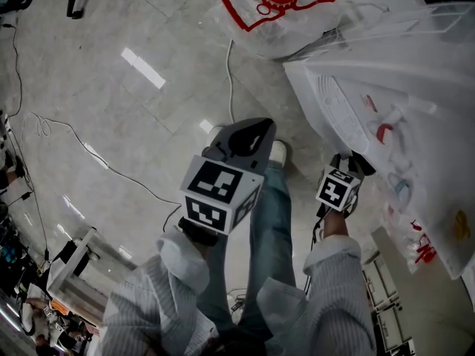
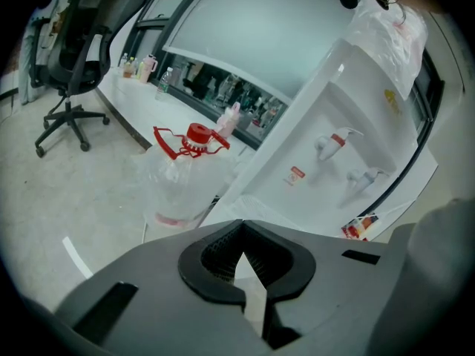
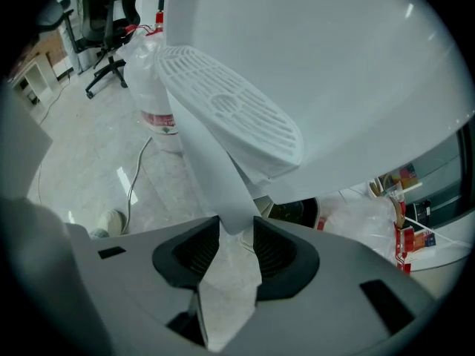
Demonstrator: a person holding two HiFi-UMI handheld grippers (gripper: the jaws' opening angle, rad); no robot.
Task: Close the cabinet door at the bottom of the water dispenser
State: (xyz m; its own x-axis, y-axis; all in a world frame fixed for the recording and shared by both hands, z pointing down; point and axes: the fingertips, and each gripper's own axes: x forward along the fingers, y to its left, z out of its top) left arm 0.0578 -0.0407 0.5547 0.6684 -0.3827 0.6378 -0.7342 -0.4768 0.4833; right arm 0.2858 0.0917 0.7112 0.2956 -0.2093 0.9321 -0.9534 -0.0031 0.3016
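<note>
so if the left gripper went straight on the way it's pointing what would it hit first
Most likely the water dispenser. The left gripper, fingers together and empty, points at the dispenser's white lower panel just past the tips, below the taps. How much gap is left is hard to judge from this view.

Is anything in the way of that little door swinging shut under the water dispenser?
Nothing visible. The right gripper has the cabinet door by its edge, pinched between the jaws, and the space between the door and the dark cabinet opening behind it looks free.
</note>
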